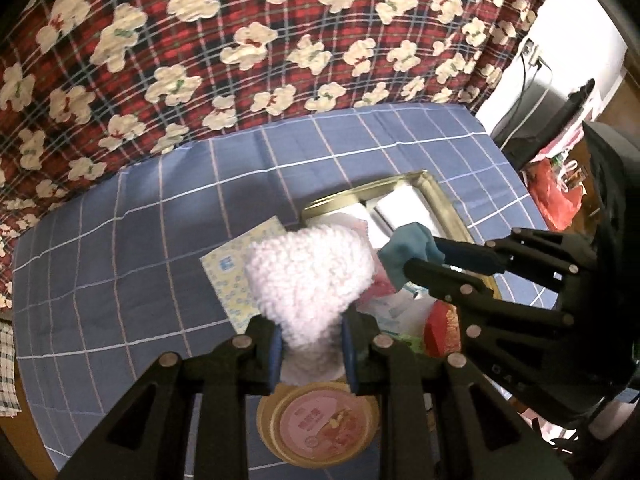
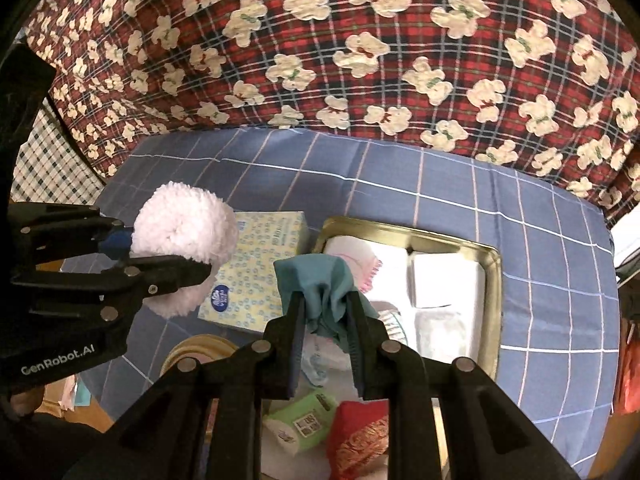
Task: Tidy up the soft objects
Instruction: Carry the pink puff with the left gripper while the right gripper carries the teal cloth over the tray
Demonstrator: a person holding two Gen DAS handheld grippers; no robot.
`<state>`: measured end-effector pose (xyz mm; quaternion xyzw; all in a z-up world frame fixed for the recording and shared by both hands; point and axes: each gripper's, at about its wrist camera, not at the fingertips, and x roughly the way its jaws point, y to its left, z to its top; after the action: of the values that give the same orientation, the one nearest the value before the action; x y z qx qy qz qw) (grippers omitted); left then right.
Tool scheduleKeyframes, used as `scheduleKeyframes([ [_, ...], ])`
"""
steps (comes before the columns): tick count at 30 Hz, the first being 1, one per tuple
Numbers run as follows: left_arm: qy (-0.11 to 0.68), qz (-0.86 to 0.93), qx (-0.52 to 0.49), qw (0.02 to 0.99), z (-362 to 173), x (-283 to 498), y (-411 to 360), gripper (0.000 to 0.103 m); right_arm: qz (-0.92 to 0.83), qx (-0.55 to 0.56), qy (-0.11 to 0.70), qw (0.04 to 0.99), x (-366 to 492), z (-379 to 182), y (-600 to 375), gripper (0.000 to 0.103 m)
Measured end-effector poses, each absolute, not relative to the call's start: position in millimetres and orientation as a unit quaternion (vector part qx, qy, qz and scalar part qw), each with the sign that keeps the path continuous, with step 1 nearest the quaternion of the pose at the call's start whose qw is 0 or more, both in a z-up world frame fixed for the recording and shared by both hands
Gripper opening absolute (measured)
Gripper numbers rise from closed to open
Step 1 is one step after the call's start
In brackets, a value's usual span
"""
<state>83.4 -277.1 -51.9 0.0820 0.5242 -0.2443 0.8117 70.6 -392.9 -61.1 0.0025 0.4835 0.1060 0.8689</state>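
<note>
My left gripper [image 1: 310,334] is shut on a fluffy pale pink towel [image 1: 310,276], rolled into a bundle and held above the blue checked cloth [image 1: 120,260]. The same towel [image 2: 184,236] shows at the left of the right wrist view, in the left gripper [image 2: 168,264]. My right gripper [image 2: 325,304] is shut on a teal cloth [image 2: 320,284], which hangs crumpled between its fingers. From the left wrist view that teal cloth [image 1: 408,250] and the right gripper [image 1: 424,258] hover over the gold tin [image 1: 436,200]. The gold tin [image 2: 496,280] holds white folded items.
A yellow tissue box [image 2: 260,272] lies left of the tin. A round gold lid with a pink label [image 1: 320,428] sits below the left gripper. A green tissue pack [image 2: 304,420] and a red and gold fabric item [image 2: 360,436] lie near. A red plaid bear blanket [image 2: 360,60] hangs behind.
</note>
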Motion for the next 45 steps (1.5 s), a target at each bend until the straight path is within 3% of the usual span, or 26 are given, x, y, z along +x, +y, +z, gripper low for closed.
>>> scheduleKeyframes([
  [45,0.542,-0.276,0.131,0.783,-79.6,93.8,-371.5,0.022,0.049,0.045,0.504,0.861,76.2,-86.9,-494.5,0.022],
])
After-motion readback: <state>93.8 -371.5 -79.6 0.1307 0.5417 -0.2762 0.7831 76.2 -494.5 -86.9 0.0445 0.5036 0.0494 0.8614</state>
